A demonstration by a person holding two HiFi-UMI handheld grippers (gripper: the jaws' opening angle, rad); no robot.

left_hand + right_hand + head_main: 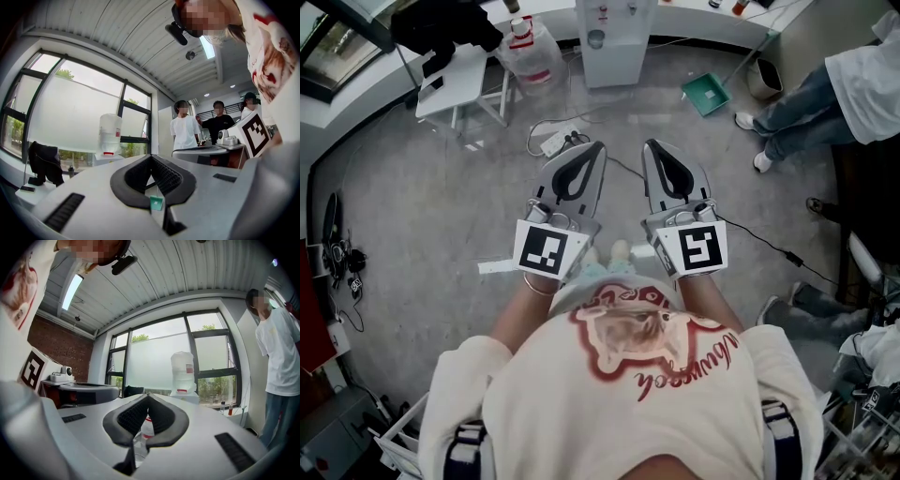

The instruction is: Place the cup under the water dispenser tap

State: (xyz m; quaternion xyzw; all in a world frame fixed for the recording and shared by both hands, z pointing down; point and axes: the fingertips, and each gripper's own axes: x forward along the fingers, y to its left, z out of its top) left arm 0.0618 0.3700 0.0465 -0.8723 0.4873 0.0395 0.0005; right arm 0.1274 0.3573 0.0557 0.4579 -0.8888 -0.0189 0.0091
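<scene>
left tool (pixel 151 156): shut, pad tips meeting, nothing held. I hold it level, pointing ahead over the floor (pixel 441 197).
right tool (pixel 148 396): also shut, tips together, empty. Just beside the left tool, side by side, not touching.
marker cubes (pixel 543 249): one at the back of each tool, over my wrists.
cup: can't make it out in any view. A small round thing (pixel 596 39), grey, sits in the dispenser's front recess; can't tell what it is.
dispenser (pixel 614 42): white, upright by the far wall below the window (pixel 164 357). It is straight ahead of both tools and well apart from them.
bottle (pixel 183 371): upside down on top of the dispenser, seen in both gripper views.
jug (pixel 530 54): clear with a red cap, on the floor left of the dispenser, next to a white stool (pixel 459 80). It shows through the right tool's jaw gap.
dustpan (pixel 706 94): green, on the floor right of the dispenser. It shows through the left tool's jaw gap.
power strip (pixel 555 141): white, on the floor, just beside the left tool's tip in the head view.
people: one in a white top and jeans (pixel 853 84) stands at the right. The left gripper view shows three standing further back.
</scene>
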